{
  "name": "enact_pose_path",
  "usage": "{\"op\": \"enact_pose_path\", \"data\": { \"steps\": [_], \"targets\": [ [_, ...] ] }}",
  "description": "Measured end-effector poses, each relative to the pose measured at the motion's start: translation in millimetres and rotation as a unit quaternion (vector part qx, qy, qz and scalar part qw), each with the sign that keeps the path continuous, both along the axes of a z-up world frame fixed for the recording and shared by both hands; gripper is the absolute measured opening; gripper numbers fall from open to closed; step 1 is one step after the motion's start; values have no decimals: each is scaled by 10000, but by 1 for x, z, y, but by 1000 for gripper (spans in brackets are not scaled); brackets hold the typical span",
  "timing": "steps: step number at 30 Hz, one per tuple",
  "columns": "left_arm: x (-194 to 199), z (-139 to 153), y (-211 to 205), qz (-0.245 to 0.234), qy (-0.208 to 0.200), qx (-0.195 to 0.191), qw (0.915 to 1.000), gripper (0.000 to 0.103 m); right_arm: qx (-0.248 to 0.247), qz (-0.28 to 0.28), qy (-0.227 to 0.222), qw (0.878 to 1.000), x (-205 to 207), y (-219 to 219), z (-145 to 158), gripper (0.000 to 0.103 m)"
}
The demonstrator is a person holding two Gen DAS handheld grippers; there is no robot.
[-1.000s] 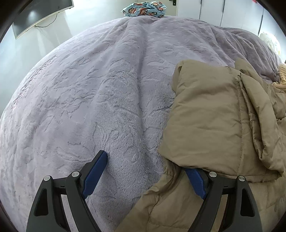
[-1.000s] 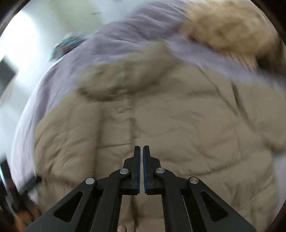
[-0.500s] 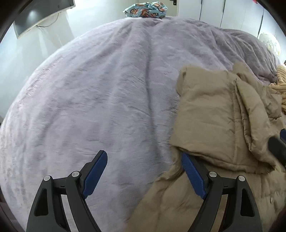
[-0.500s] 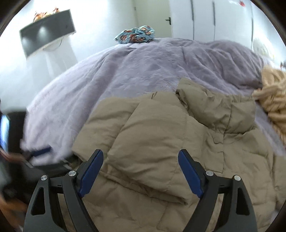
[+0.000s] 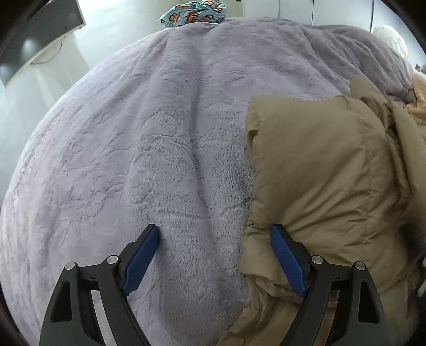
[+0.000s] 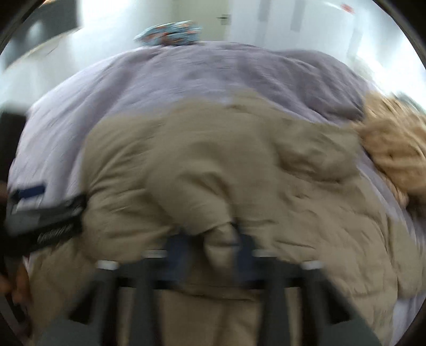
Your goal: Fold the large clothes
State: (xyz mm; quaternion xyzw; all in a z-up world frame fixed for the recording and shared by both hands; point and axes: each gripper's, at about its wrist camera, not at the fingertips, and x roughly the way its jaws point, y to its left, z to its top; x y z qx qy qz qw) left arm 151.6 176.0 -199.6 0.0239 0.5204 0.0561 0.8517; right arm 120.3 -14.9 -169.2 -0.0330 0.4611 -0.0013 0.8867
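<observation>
A tan puffer jacket (image 5: 332, 173) lies folded on the right side of a bed covered by a lilac plush blanket (image 5: 133, 146). My left gripper (image 5: 214, 231) is open and low over the blanket, and its right finger (image 5: 285, 255) touches the jacket's left edge. The right wrist view is blurred. There the jacket (image 6: 213, 165) fills the middle, and my right gripper (image 6: 215, 239) is closing, with a bunched fold of the jacket pinched between its blue pads. The left gripper's black frame (image 6: 53, 221) shows at the jacket's left edge.
A blue patterned cloth (image 5: 191, 13) lies at the bed's far edge. A beige knitted garment (image 6: 394, 154) sits right of the jacket. A dark screen (image 5: 40, 40) hangs on the left wall, with white cupboard doors (image 6: 306, 26) behind the bed.
The right gripper was shut over the jacket, opened wide, and now has closed onto a fold of it. The left gripper stayed open and shifted slightly along the jacket's left edge.
</observation>
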Motion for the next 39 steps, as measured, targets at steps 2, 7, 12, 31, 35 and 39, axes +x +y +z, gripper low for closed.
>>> {"op": "enact_pose_path", "data": {
  "steps": [2, 7, 12, 31, 35, 39],
  "targets": [
    [1, 1, -2, -39, -3, 70, 10000, 86, 334, -581, 29, 9977, -1, -30, 2, 16],
    [0, 2, -5, -97, 31, 147, 9998, 86, 1010, -1970, 293, 9748, -12, -116, -5, 15],
    [-1, 12, -1, -97, 25, 103, 9999, 86, 1726, -2611, 516, 9483, -36, -180, -6, 43],
    [60, 1, -33, -375, -310, 444, 9978, 86, 1844, -1463, 669, 9696, -24, -198, -36, 10],
    [59, 3, -32, -290, -261, 390, 9985, 86, 1781, -1802, 639, 9653, -41, -216, -27, 13],
    [49, 27, -32, -322, -315, 357, 9983, 86, 1922, -2175, 711, 9543, -64, -239, -15, 17]
  ]
}}
